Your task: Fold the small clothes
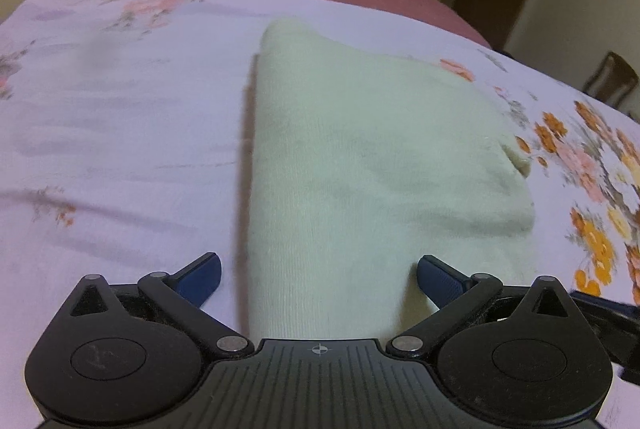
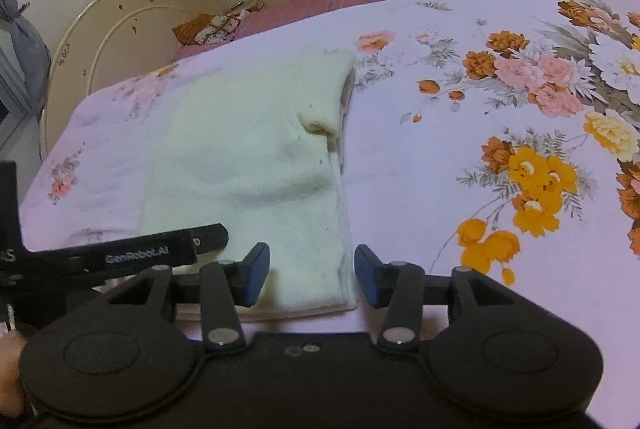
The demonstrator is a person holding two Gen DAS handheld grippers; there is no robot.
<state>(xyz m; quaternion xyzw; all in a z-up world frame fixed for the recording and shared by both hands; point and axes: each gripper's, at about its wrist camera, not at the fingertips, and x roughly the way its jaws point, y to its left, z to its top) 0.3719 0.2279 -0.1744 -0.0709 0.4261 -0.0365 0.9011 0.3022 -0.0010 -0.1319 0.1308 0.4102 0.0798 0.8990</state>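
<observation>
On the floral bedsheet (image 2: 440,157), the folded cream garment (image 2: 256,165) runs lengthwise away from both spread claws (image 1: 318,279) (image 2: 312,275).

Cream garment (image 1: 360,157), lilac floral bedsheet (image 1: 120,117), blue-padded fingers (image 1: 202,279)

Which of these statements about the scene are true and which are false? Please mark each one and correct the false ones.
1. The cream garment lies on a floral bedsheet. True.
2. The left hand-held gripper is shut on the garment. False: its jaws stand wide open, one on each side of the garment's near end.
3. The right hand-held gripper is open. True.
4. The garment is dark blue. False: it is cream; only the gripper pads are blue.
5. The garment is spread out flat in a single layer. False: layered edges show at its near right corner, so it is already folded over.
</observation>
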